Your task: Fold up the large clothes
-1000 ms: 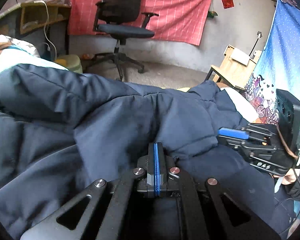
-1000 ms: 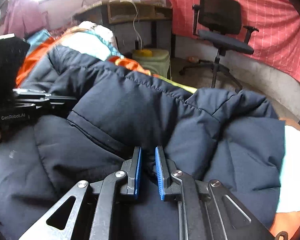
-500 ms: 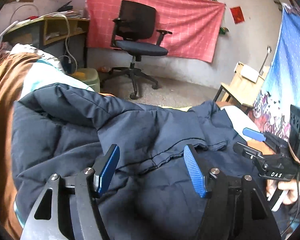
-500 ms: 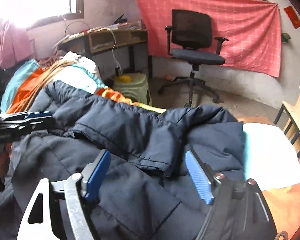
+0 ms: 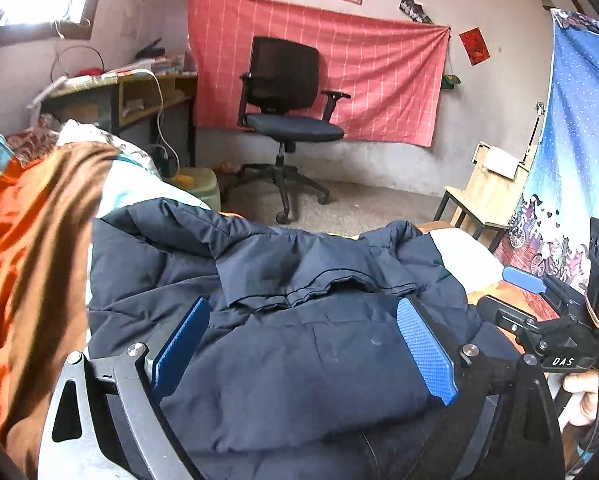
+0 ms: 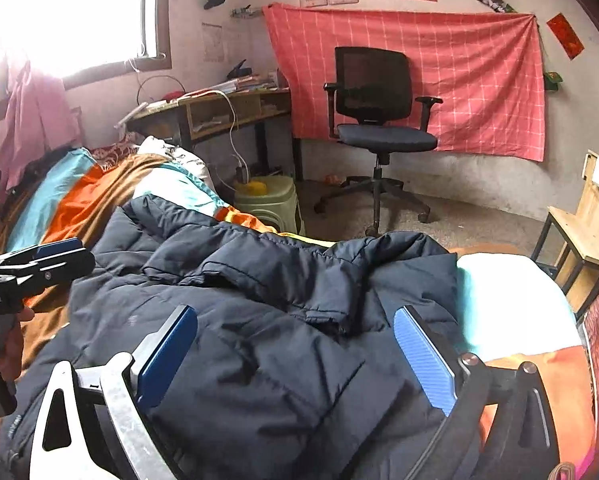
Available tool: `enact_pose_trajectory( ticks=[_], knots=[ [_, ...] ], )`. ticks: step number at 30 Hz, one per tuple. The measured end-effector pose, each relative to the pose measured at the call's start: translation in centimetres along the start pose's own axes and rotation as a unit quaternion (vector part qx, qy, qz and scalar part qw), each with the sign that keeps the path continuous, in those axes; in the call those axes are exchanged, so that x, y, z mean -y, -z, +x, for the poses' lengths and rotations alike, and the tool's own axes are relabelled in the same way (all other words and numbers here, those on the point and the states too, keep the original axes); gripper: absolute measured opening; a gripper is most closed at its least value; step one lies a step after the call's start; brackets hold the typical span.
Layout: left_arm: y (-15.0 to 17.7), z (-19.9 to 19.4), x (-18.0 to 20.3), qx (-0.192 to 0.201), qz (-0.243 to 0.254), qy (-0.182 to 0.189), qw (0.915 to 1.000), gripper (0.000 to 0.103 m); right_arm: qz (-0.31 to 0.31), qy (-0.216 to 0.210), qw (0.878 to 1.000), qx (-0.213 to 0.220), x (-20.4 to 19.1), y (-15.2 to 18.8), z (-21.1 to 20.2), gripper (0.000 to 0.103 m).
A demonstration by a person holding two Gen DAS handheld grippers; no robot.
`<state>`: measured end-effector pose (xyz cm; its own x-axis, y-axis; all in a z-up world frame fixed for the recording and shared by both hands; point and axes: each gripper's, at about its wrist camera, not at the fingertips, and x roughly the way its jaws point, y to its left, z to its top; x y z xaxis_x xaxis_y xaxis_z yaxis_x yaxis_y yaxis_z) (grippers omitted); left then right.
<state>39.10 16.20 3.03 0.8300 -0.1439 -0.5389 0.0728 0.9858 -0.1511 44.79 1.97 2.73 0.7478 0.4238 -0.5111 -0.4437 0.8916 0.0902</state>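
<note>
One dark navy padded jacket (image 5: 299, 320) lies spread out. Two grippers are in view, the left gripper (image 5: 303, 348) and the right gripper (image 6: 295, 356), each with two blue finger pads. There is one black office chair (image 6: 375, 120), one red checked cloth (image 6: 459, 80) on the wall, one green plastic stool (image 6: 267, 200), one wooden desk (image 6: 219, 112) and one small wooden chair (image 5: 487, 196).

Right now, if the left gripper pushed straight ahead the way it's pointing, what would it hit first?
Most likely the navy puffer jacket: the open left gripper points across its folded bulk, which fills the space between the fingers. Depth is unclear, but nothing else lies nearer.
</note>
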Motion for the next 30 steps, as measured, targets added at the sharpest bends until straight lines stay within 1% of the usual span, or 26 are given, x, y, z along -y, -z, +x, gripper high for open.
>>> enact_pose_trajectory(
  ticks=[6, 10, 16, 18, 20, 24, 30],
  knots=[
    [1.2, -3.4, 1.5, 0.016, 0.013, -0.019, 0.9996, 0.093, 0.009, 0.007, 1.000, 0.010, -0.7, 1.1, -3.5, 0.103],
    [2.1, -5.3, 2.3, 0.007, 0.020, 0.002, 0.9998, 0.094, 0.008, 0.005, 1.000, 0.015, -1.1, 1.9, -5.8, 0.103],
    [3.6, -9.0, 4.9, 0.006, 0.063, -0.003, 0.9980, 0.094, 0.018, 0.003, 1.000, 0.017, -1.7, 3.5, -9.3, 0.103],
    [4.2, -10.2, 5.6, 0.007, 0.071, -0.007, 0.9974, 0.096, 0.021, 0.001, 1.000, 0.021, -1.9, 4.0, -10.6, 0.103],
    [4.9, -11.2, 5.9, 0.007, 0.073, -0.010, 0.9973, 0.098, 0.024, 0.001, 0.999, 0.025, -2.2, 4.5, -11.9, 0.103],
    [6.3, -13.7, 6.8, -0.006, 0.068, -0.012, 0.9976, 0.099, 0.026, -0.004, 0.999, 0.027, -2.7, 5.6, -14.6, 0.103],
    [8.5, -16.9, 9.1, 0.000, 0.113, -0.030, 0.9931, 0.099, 0.004, -0.008, 1.000, 0.024, -3.5, 7.4, -18.6, 0.103]
  ],
)
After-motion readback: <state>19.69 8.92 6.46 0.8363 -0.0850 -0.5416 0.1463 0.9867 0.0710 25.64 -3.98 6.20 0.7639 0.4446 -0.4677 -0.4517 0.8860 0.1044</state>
